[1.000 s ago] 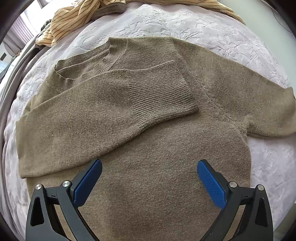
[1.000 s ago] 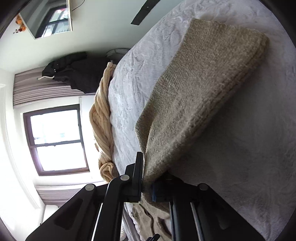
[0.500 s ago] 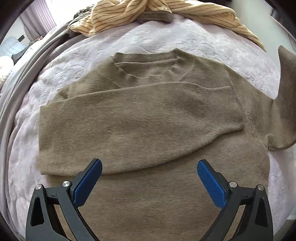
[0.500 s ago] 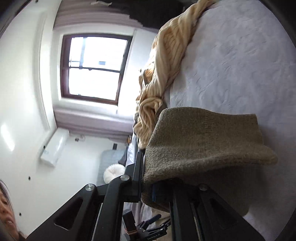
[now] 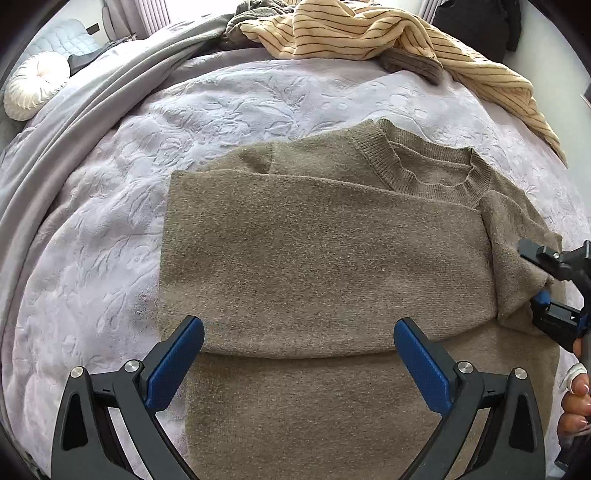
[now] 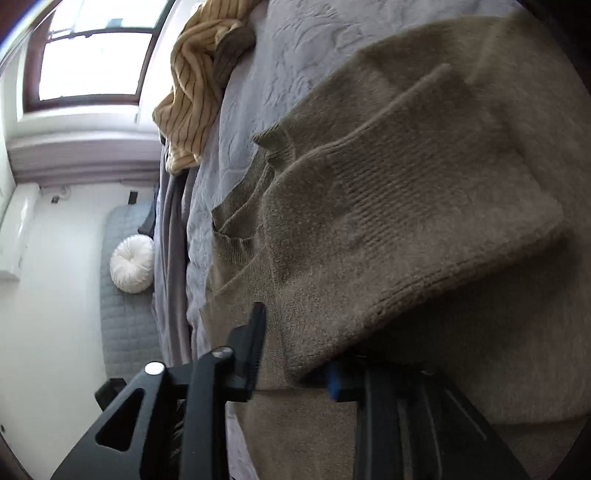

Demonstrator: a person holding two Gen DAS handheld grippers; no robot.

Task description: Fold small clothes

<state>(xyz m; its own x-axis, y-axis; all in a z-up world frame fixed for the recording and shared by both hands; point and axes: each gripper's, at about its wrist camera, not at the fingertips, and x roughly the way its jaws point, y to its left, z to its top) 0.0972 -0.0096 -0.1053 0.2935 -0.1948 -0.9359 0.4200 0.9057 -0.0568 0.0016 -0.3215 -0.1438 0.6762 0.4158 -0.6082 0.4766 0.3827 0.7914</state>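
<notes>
Right wrist view: my right gripper (image 6: 291,354) is standing with jaws parted, the sweater's second sleeve (image 6: 424,221) draping between them, so I cannot tell whether it is gripping. My left gripper (image 5: 299,365) is hovering wide apart over the brown sweater (image 5: 317,258), which is lying on the lavender bedspread (image 5: 110,229) near a striped garment (image 5: 369,33).

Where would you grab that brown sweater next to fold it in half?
Probably by the bottom hem of the brown sweater, coming in from the near edge where the open left gripper hovers. Both sleeves are now crossed over the chest, the second one in the right gripper, so the body forms a tidy rectangle. The hem itself lies below the left wrist view, so its exact edge cannot be seen.
</notes>
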